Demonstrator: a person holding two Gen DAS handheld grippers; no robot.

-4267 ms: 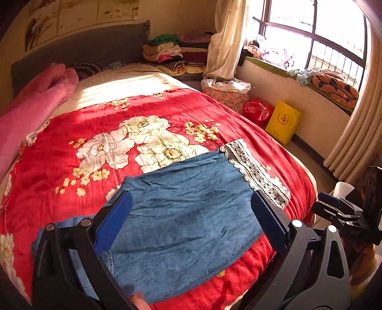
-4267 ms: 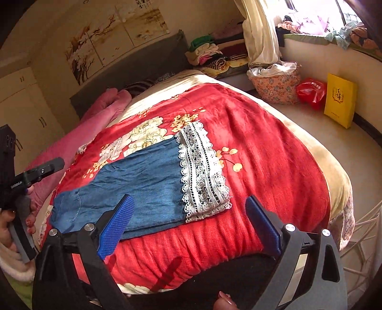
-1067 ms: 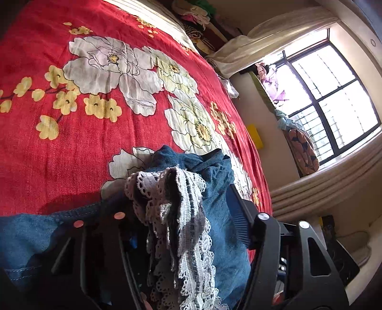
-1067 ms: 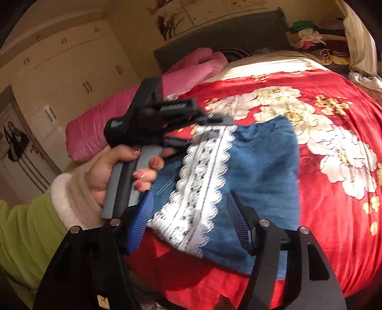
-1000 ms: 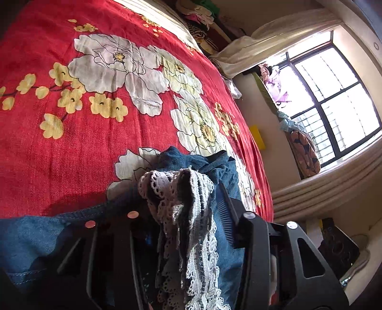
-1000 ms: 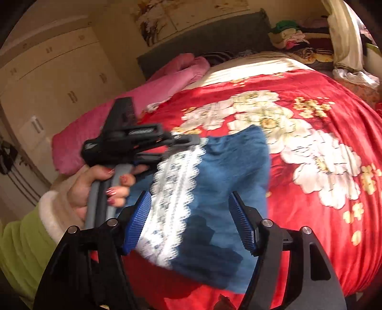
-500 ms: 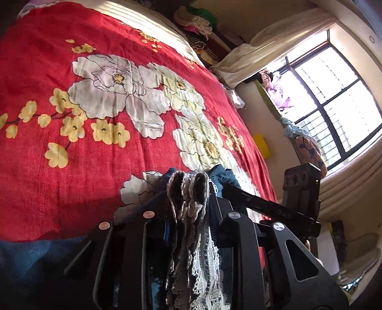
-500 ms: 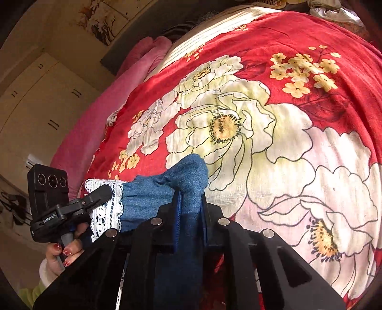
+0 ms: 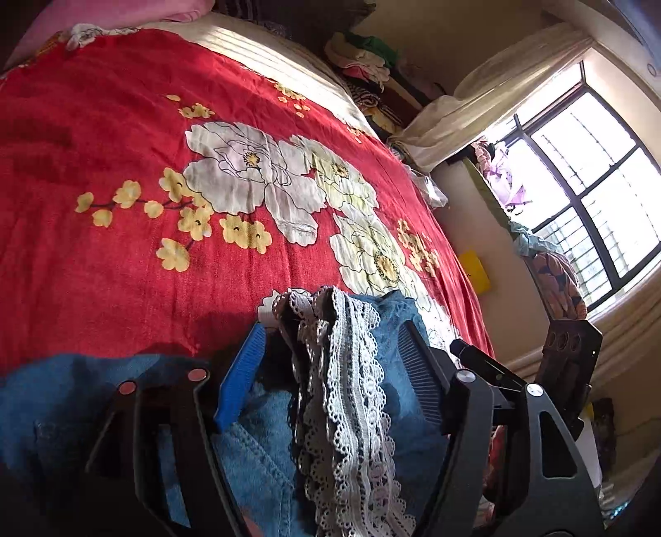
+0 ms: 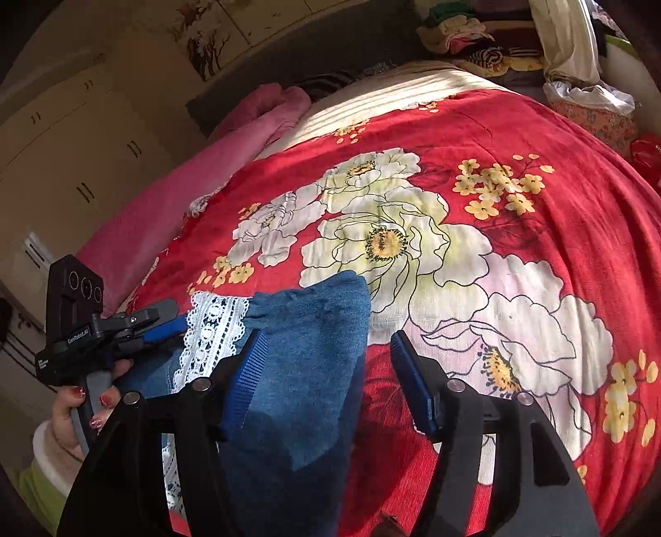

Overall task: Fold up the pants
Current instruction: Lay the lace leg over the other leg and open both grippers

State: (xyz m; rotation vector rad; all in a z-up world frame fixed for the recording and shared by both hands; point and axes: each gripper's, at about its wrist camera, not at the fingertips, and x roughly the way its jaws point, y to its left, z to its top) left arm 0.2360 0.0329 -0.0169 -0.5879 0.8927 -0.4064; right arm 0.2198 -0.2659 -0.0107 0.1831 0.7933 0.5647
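The blue denim pants (image 10: 305, 371) with a white lace hem (image 10: 210, 330) lie folded over on the red flowered bedspread (image 10: 537, 173). In the left wrist view the lace hem (image 9: 343, 392) is bunched on the denim (image 9: 256, 458) between the fingers of my left gripper (image 9: 330, 343), which is open around it. My right gripper (image 10: 326, 351) is open, its left finger over the folded denim edge. The left gripper also shows at the left of the right wrist view (image 10: 165, 322), at the lace hem.
A pink blanket (image 10: 215, 165) runs along the bed's far left side. Stacked clothes (image 10: 467, 37) sit beyond the head of the bed. A window (image 9: 590, 194), curtain and a yellow bag (image 9: 475, 268) are on the right of the bed.
Both grippers have opened and released the cloth they pinched half a second ago. The folded denim and lace now rest on the bedspread.
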